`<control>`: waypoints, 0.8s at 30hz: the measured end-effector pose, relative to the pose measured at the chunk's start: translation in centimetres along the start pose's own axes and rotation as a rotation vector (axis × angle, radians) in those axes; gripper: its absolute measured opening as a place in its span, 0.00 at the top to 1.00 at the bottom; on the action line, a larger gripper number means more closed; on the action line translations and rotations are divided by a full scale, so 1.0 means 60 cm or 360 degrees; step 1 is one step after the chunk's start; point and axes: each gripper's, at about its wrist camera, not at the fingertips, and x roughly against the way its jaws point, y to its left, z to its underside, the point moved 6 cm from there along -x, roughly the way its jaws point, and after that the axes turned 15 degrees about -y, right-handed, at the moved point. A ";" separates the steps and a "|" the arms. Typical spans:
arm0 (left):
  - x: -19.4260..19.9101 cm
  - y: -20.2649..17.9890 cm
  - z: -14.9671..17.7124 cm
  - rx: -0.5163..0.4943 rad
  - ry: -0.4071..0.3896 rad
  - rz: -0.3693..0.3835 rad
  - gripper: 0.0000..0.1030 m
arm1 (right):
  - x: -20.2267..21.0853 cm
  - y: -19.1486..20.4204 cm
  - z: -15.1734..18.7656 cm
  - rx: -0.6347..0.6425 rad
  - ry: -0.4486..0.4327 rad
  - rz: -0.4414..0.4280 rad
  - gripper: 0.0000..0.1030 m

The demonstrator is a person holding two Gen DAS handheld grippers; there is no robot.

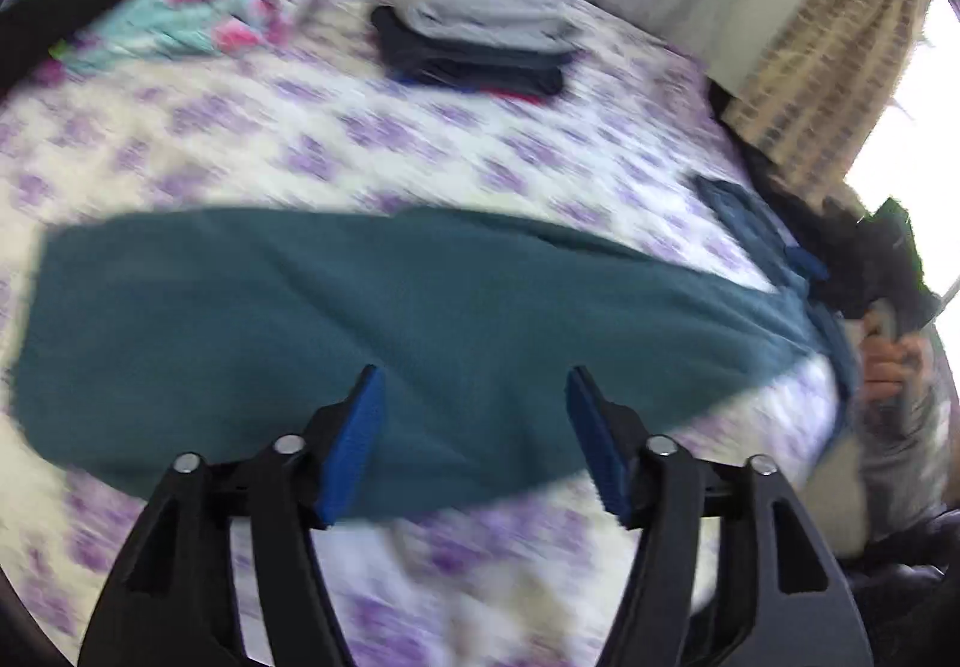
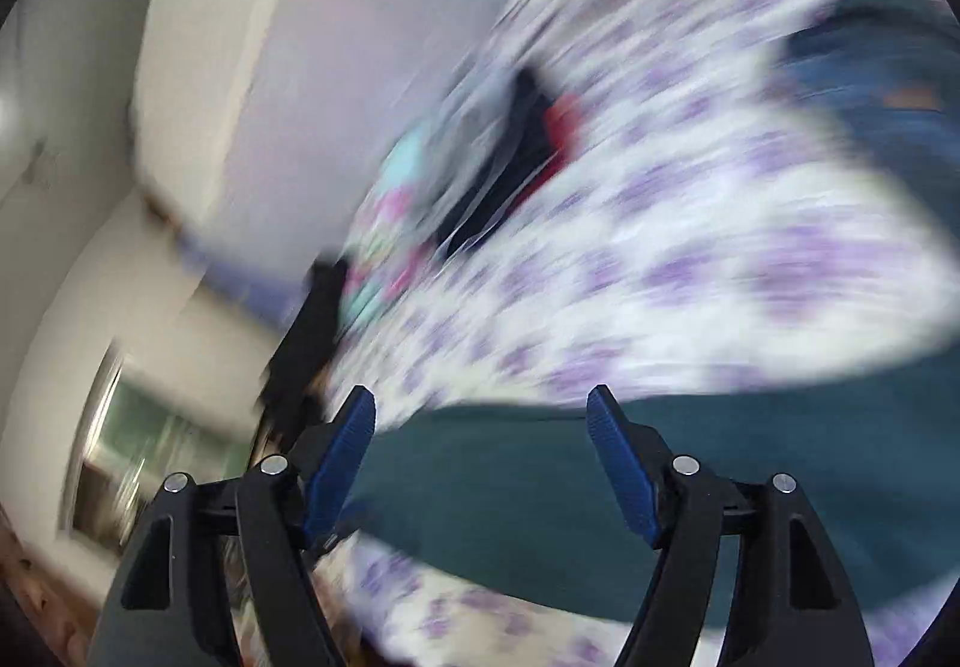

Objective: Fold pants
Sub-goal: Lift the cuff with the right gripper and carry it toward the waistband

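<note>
pants [image 1: 360, 319]: one, teal, flat on bedsheet [image 1: 240, 138] | left claw [image 1: 474, 397]: spread | right claw [image 2: 480, 415]: spread (both empty)

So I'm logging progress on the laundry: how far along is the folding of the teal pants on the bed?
Done: the teal pants lie laid out long across the floral bedsheet, and a stack of folded clothes sits behind. In hand: nothing; the left tongs and right tongs are both open over the pants. Left: gripping and folding them shorter, judging by their full length.
</note>
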 end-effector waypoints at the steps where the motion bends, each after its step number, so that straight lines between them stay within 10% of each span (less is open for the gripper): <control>1: -0.005 0.014 -0.002 0.0041 0.0019 -0.0007 0.38 | -0.055 0.023 0.005 0.0043 0.0129 -0.0053 0.28; 11: -0.037 0.060 0.042 0.0071 0.0166 -0.0063 0.38 | -0.422 0.137 0.121 0.0308 0.1082 -0.0178 0.28; 24: -0.017 0.058 0.052 0.0169 0.0146 0.0058 0.34 | -0.456 0.126 0.198 0.0341 0.1559 -0.0194 0.24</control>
